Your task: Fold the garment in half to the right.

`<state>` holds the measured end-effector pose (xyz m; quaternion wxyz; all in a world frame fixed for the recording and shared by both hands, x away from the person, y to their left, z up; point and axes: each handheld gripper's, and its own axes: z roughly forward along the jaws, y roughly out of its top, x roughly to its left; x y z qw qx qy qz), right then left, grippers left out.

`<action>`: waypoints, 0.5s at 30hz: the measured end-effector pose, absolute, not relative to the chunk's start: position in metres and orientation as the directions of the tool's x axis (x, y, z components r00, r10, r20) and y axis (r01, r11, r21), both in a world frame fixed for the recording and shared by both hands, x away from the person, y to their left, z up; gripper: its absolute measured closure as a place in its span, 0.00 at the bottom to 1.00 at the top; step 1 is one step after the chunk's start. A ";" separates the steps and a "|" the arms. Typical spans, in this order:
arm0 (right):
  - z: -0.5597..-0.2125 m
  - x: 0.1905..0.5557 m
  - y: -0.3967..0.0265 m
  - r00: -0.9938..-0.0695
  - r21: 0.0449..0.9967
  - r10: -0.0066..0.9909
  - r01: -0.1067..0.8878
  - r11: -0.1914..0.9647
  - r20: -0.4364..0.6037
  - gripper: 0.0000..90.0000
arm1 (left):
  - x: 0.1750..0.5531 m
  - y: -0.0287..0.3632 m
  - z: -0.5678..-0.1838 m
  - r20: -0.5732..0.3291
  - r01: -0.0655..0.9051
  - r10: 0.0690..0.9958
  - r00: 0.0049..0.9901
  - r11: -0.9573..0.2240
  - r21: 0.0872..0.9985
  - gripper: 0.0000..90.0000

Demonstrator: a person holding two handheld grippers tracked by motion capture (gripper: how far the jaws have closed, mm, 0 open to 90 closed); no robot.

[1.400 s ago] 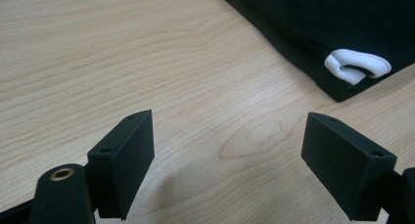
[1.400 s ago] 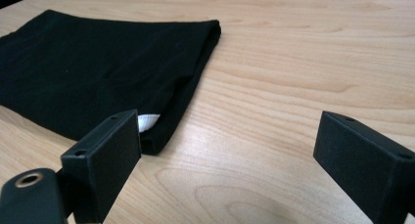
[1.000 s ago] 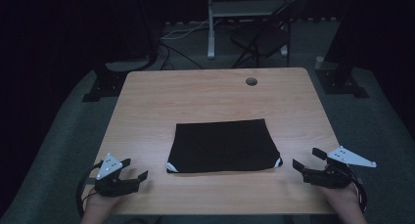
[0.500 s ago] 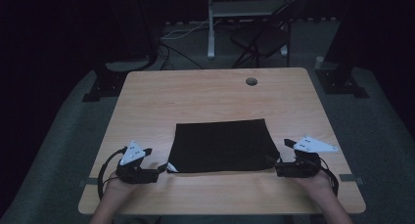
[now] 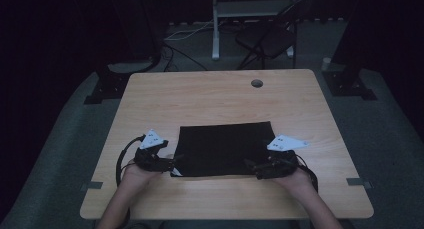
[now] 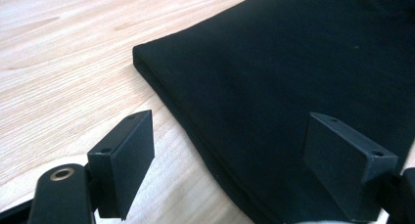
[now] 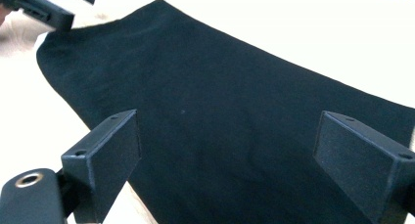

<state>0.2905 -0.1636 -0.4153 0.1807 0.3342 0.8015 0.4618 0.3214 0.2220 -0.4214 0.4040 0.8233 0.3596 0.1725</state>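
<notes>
At cloth's (image 5: 224, 148) near corners, both hand-held grippers, L (image 5: 171, 164) & R (image 5: 250, 166), moved inward from table (image 5: 210, 94) edges, jaws wide apart

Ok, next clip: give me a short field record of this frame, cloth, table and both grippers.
cloth: black folded cloth, lying flat on the near half of the table
table: light wooden table with a round hole near the far edge
left gripper: open, at the cloth's near left corner
right gripper: open, at the cloth's near right corner
held: nothing gripped yet
</notes>
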 end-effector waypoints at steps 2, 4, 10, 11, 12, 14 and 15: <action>-0.416 0.291 -0.156 -0.722 0.858 0.692 0.367 0.359 0.019 0.11 | 0.328 0.222 -0.420 -0.005 0.461 0.735 0.678 -0.421 0.781 0.22; -0.417 0.292 -0.148 -0.731 0.855 0.682 0.368 0.364 0.024 0.11 | 0.331 0.222 -0.419 -0.001 0.464 0.739 0.673 -0.421 0.779 0.22; -0.419 0.296 -0.113 -0.763 0.820 0.646 0.343 0.458 -0.042 0.11 | 0.347 0.224 -0.419 -0.009 0.497 0.756 0.655 -0.422 0.758 0.22; -0.418 0.297 -0.107 -0.772 0.817 0.633 0.328 0.475 -0.058 0.11 | 0.352 0.222 -0.419 -0.012 0.502 0.750 0.661 -0.431 0.750 0.22; -0.418 0.297 -0.107 -0.772 0.817 0.633 0.328 0.475 -0.058 0.11 | 0.352 0.222 -0.419 -0.012 0.502 0.750 0.661 -0.431 0.750 0.22; -0.416 0.297 -0.090 -0.791 0.813 0.608 0.310 0.493 -0.067 0.11 | 0.356 0.220 -0.418 -0.015 0.506 0.750 0.662 -0.432 0.746 0.22; -0.416 0.297 -0.086 -0.796 0.813 0.602 0.306 0.495 -0.067 0.11 | 0.362 0.218 -0.418 -0.023 0.509 0.746 0.666 -0.432 0.744 0.22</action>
